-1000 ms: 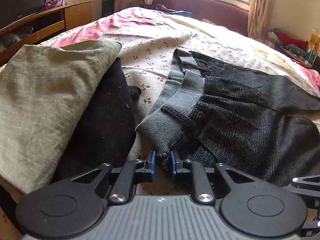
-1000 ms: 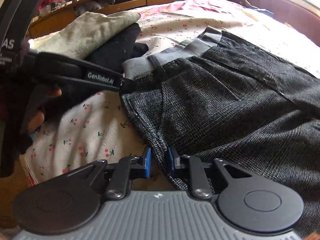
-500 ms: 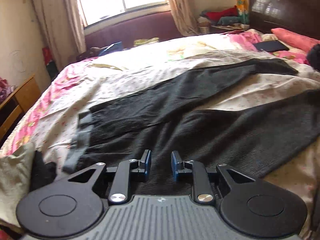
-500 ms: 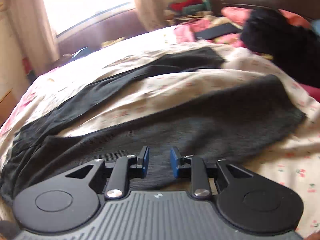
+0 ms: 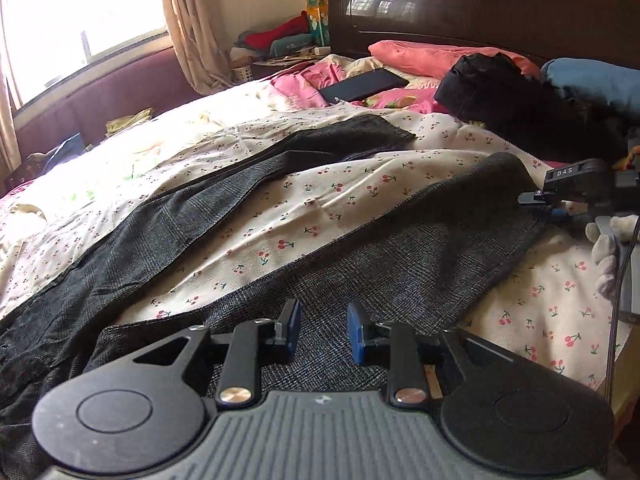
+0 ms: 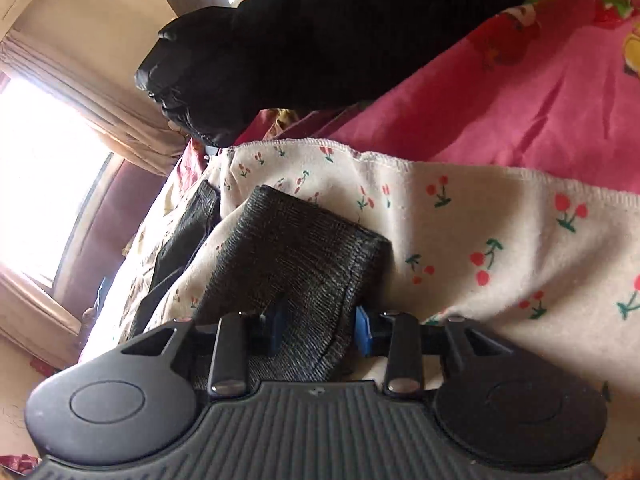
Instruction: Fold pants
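- Pants: dark grey checked fabric, spread lengthwise on the bed sheet, which is cream with a cherry print. The two legs run apart toward the headboard, with a strip of sheet showing between them.
- Near leg: it runs from under the left gripper to a cuff at the right side of the left view. The far leg ends in a darker cuff close to the pink bedding.
- Left gripper: jaws parted, blue pads visible on both sides – nothing is between them. It hovers over the near leg; contact with the cloth cannot be judged.
- Right gripper: seen in the left view at the far right edge, at the near leg's cuff. In its own view (the camera is rolled sideways) the cuff sits between the parted fingers, one blue pad on each side of the fabric. The gap is wide and the cloth does not look pinched – released, not clamped.
- Black garment: heaped near the headboard, beyond the near cuff; in the right view it fills the top of the frame.
- Dark flat slab: lying on the pink bedding.
- Window: bright, curtain beside it, at the upper left of the left view.
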A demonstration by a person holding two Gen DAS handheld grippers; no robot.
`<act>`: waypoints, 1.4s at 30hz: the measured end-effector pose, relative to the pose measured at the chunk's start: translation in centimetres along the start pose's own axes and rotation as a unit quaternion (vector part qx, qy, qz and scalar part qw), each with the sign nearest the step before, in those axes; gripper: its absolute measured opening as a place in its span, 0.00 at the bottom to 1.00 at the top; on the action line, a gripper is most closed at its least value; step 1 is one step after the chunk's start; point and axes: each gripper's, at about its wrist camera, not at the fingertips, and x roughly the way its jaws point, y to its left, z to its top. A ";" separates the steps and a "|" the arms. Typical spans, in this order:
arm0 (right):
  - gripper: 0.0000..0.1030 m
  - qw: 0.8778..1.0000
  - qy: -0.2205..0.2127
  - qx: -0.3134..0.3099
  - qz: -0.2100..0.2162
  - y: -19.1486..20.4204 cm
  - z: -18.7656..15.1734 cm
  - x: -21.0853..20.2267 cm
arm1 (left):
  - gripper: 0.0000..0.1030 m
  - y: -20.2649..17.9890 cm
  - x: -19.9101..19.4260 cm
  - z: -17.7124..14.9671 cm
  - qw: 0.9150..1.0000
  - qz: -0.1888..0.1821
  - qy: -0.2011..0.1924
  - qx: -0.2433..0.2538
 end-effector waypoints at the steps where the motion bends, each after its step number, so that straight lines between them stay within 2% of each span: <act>1: 0.05 1.000 -0.001 -0.001 0.001 0.3 0.1 0.3 | 0.39 1.0 0.1 -0.3 1.000 0.000 0.001 -0.009; 4: 0.03 0.999 -0.019 -0.027 -0.020 1.2 0.1 -1.3 | 0.39 4.5 -0.1 -1.1 0.999 0.004 -0.011 -0.031; 6: 0.03 0.996 -0.024 -0.061 -0.062 1.9 -0.4 -2.2 | 0.41 7.3 0.4 -1.8 0.999 0.009 -0.012 -0.041; 8: 0.03 0.989 -0.016 -0.095 -0.109 2.8 -1.0 -1.5 | 0.41 9.1 0.8 -2.8 0.999 0.022 -0.009 -0.035; 9: 0.03 0.978 -0.010 -0.147 -0.146 4.1 -1.7 -0.4 | 0.41 9.7 0.7 -3.2 0.999 0.024 -0.010 -0.029; 10: 0.04 0.962 0.001 -0.202 -0.184 5.2 -2.5 0.5 | 0.41 10.4 0.4 -3.7 0.999 0.027 -0.013 -0.026; 11: 0.08 0.947 0.011 -0.239 -0.216 6.4 -3.3 0.9 | 0.41 11.2 -0.2 -4.1 0.999 0.026 -0.019 -0.028; 12: 0.12 0.936 0.009 -0.260 -0.236 7.9 -3.9 0.4 | 0.41 12.1 -0.9 -4.5 0.999 0.021 -0.027 -0.031; 15: 0.13 0.911 -0.044 -0.317 -0.261 12.4 -5.5 -3.3 | 0.43 15.2 -3.9 -5.7 0.996 0.017 -0.068 -0.046; 16: 0.13 0.902 -0.053 -0.341 -0.260 14.1 -6.2 -4.4 | 0.44 16.0 -4.7 -6.0 0.996 0.019 -0.076 -0.047; 18: 0.13 0.892 -0.062 -0.386 -0.228 17.8 -8.0 -6.3 | 0.46 18.0 -6.2 -6.6 0.994 0.029 -0.093 -0.046; 20: 0.29 0.887 -0.047 -0.428 -0.167 22.0 -10.1 -7.0 | 0.51 20.3 -7.0 -7.0 0.994 0.035 -0.095 -0.043; 21: 0.31 0.880 -0.033 -0.454 -0.133 23.8 -11.4 -6.6 | 0.53 21.5 -7.2 -7.1 0.994 0.037 -0.092 -0.037; 23: 0.32 0.859 -0.007 -0.505 -0.079 26.6 -13.9 -5.1 | 0.54 24.0 -7.2 -7.3 0.995 0.049 -0.080 -0.024; 26: 0.32 0.819 0.049 -0.571 0.003 30.5 -17.4 -0.9 | 0.56 28.7 -5.7 -6.9 0.997 0.064 -0.046 -0.026; 28: 0.32 0.770 0.093 -0.629 0.051 33.3 -19.4 3.6 | 0.58 32.2 -3.5 -6.6 0.996 0.086 -0.014 -0.030; 31: 0.33 0.682 0.139 -0.711 0.100 38.3 -22.0 11.6 | 0.58 37.3 0.8 -6.0 0.993 0.101 0.036 -0.050; 34: 0.33 0.609 0.176 -0.760 0.145 42.6 -24.1 19.6 | 0.58 40.9 5.0 -5.2 0.990 0.115 0.076 -0.034; 35: 0.33 0.592 0.180 -0.770 0.157 43.8 -24.7 21.8 | 0.58 42.1 6.4 -5.1 0.989 0.120 0.086 -0.030; 38: 0.34 0.572 0.212 -0.771 0.184 46.1 -25.9 27.8 | 0.58 45.0 9.1 -4.8 0.987 0.105 0.117 -0.040; 41: 0.35 0.535 0.221 -0.793 0.190 46.8 -26.6 30.6 | 0.57 46.1 10.9 -4.5 0.985 0.082 0.144 -0.039; 42: 0.35 0.531 0.228 -0.793 0.193 47.1 -26.5 31.1 | 0.57 46.3 11.4 -4.3 0.985 0.067 0.151 -0.043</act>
